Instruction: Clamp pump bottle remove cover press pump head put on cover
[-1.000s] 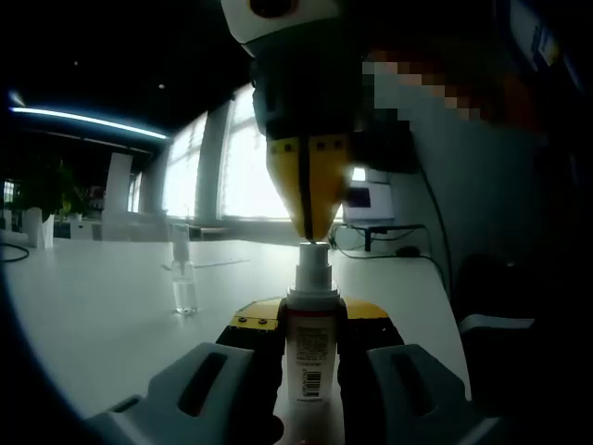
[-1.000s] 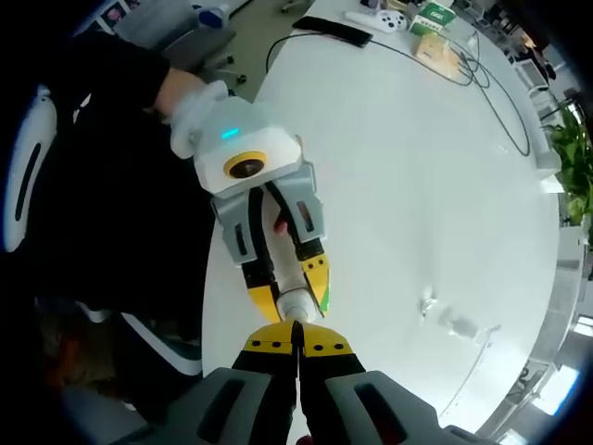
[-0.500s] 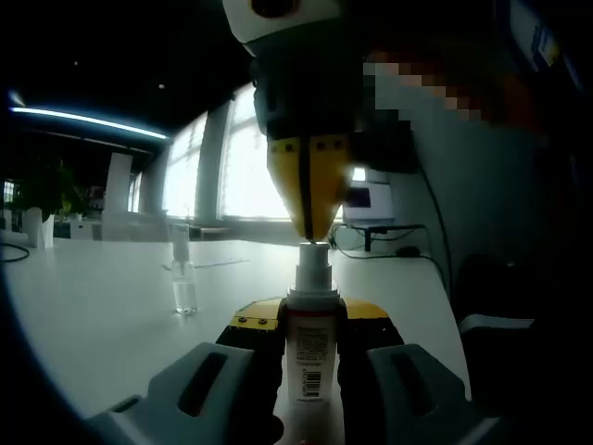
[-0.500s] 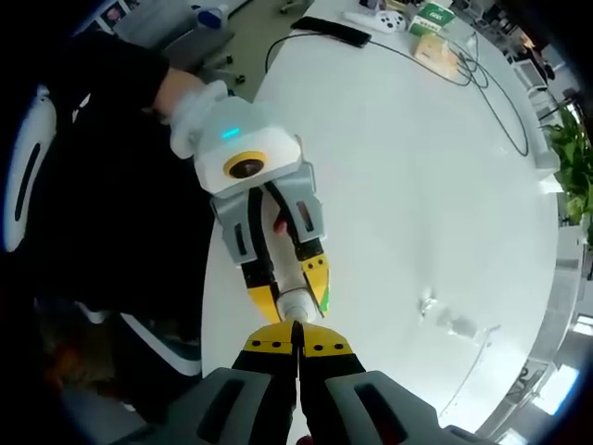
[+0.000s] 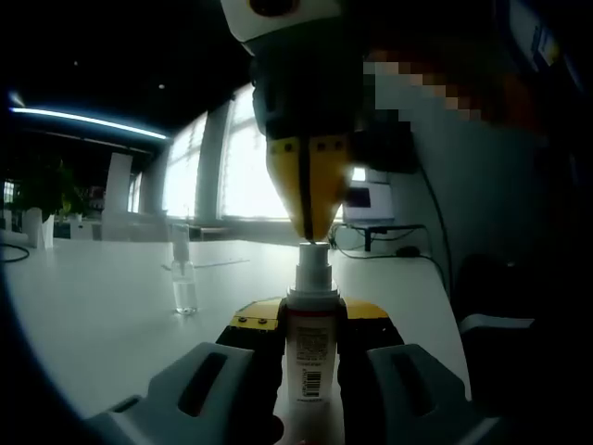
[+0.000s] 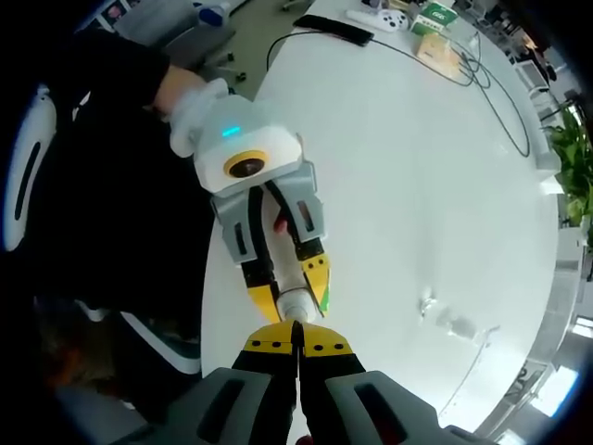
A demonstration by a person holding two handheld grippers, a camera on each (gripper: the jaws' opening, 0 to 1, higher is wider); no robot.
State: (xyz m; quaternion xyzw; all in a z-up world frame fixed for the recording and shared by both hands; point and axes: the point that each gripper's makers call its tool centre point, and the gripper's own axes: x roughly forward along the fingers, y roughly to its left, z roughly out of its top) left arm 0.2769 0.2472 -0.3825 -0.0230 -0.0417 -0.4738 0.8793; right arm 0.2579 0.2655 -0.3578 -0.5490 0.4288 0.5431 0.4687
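Observation:
A white pump bottle with a barcode label stands upright between the yellow-tipped jaws of my left gripper, which is shut on its body. Its white pump head sticks up bare. My right gripper comes down from above with its jaws shut, the yellow tips resting on top of the pump head. In the right gripper view, the shut right gripper meets the pump head, held by the left gripper. A clear cover stands on the white table, also seen lying small.
The white table is large and round-edged, with cables, boxes and a controller at its far side. A person's gloved hand holds the left gripper. A monitor and windows are behind; a plant is at the table's edge.

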